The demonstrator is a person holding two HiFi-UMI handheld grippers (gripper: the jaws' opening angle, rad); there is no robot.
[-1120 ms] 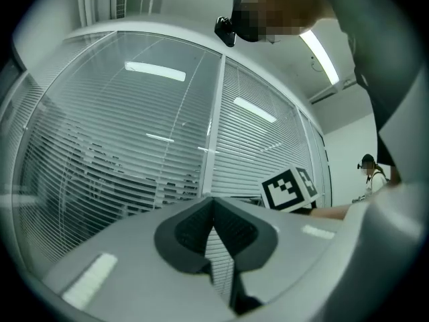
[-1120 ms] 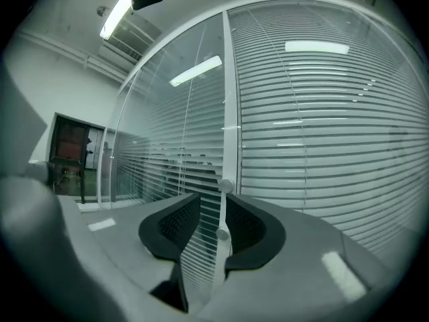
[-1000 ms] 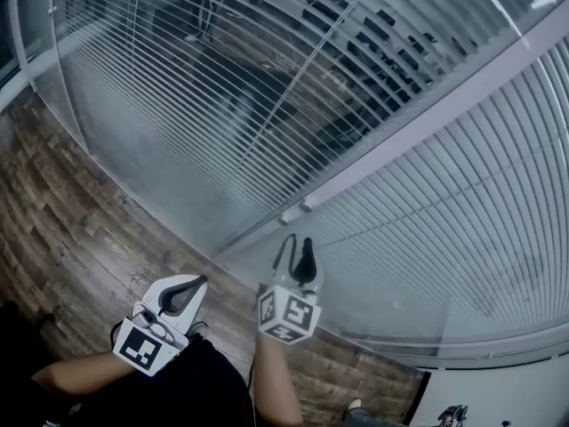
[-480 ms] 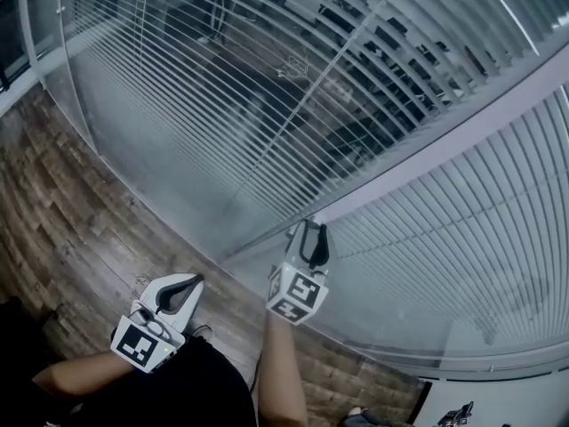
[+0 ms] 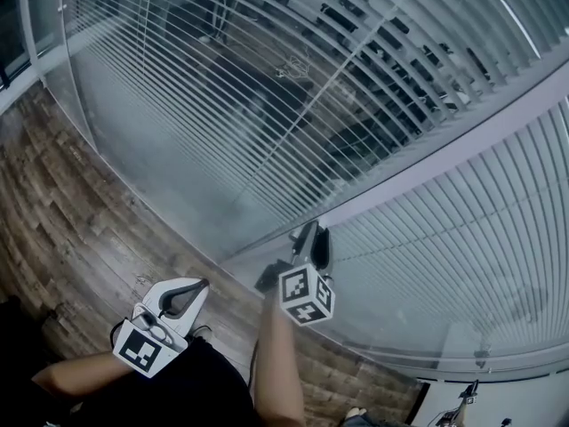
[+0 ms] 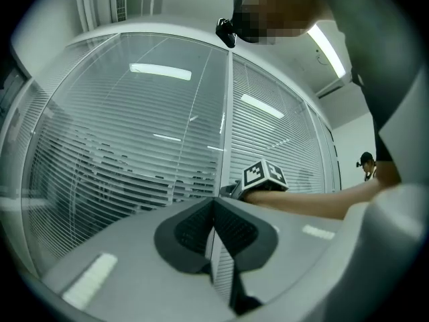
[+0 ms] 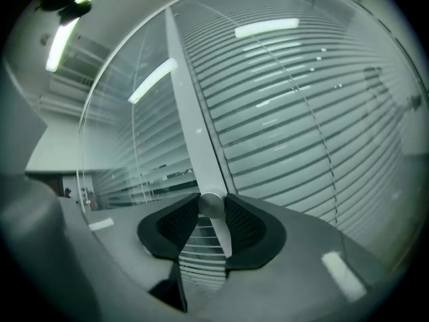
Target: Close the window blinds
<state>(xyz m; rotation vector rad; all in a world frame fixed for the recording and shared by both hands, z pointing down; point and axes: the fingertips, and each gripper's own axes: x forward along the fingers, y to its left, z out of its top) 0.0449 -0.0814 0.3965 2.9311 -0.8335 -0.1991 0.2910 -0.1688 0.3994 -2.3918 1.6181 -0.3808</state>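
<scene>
My right gripper (image 5: 311,232) is up against the grey frame post (image 5: 444,140) between two glass panes with blinds inside. In the right gripper view a small round metal knob (image 7: 212,203) on the post (image 7: 191,113) sits between the dark pads, which touch it on both sides; the jaws are closing on it. The gripper hides the knob in the head view. The left pane's slats (image 5: 222,105) are tilted open and show a dark room; the right pane's slats (image 5: 462,229) look flatter. My left gripper (image 5: 201,284) hangs low and shut, empty (image 6: 214,203), well left of the post.
Wood-plank floor (image 5: 80,212) runs along the foot of the glass wall. The right forearm (image 6: 315,203) reaches across the left gripper view. A small stand (image 5: 467,394) is at the lower right corner by the wall.
My right gripper has risen a little toward the post and rolled, its marker cube now showing different faces. The left gripper has stayed where it was.
</scene>
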